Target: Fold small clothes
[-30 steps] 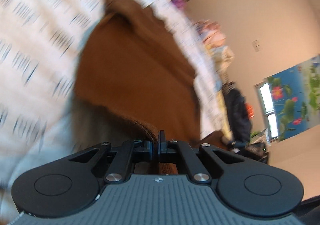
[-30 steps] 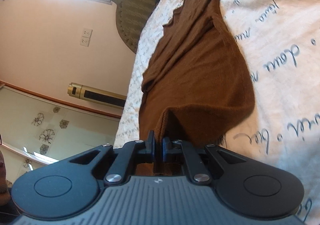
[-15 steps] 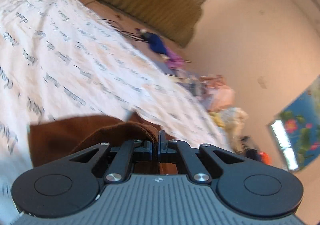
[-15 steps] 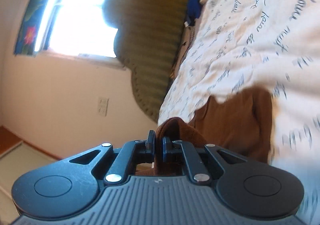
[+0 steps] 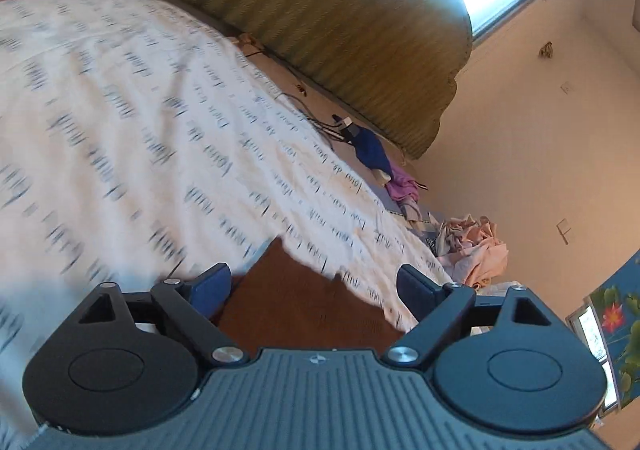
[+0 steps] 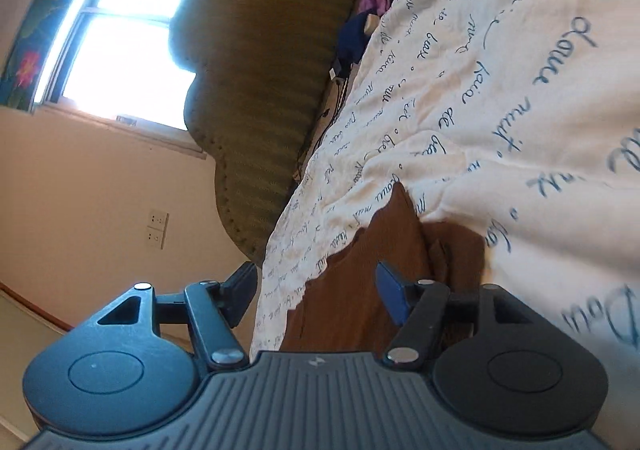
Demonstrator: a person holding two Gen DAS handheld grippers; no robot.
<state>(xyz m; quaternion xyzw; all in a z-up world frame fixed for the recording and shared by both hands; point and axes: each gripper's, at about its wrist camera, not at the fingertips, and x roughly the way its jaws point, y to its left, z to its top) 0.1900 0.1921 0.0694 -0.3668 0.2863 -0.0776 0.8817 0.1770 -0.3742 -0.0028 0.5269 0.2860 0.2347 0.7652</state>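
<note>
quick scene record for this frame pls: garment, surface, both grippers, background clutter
garment: brown garment, lying on the bed, below both grippers
surface: white bedspread with blue script print
left gripper: jaws opening, pads clear of the cloth
right gripper: jaws opening, nothing clamped
headboard: green padded headboard
clutter: blue and pink clothes by the bed's edge near the headboard

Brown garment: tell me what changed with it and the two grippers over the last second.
Both grippers were clamped on the brown garment and carried its edge across the bed, folding it over. Now the left gripper and right gripper have let go; their jaws are opening, and the cloth lies slack on the printed bedspread, gripped by neither. The green headboard and the clothes pile beside the bed are as before.
</note>
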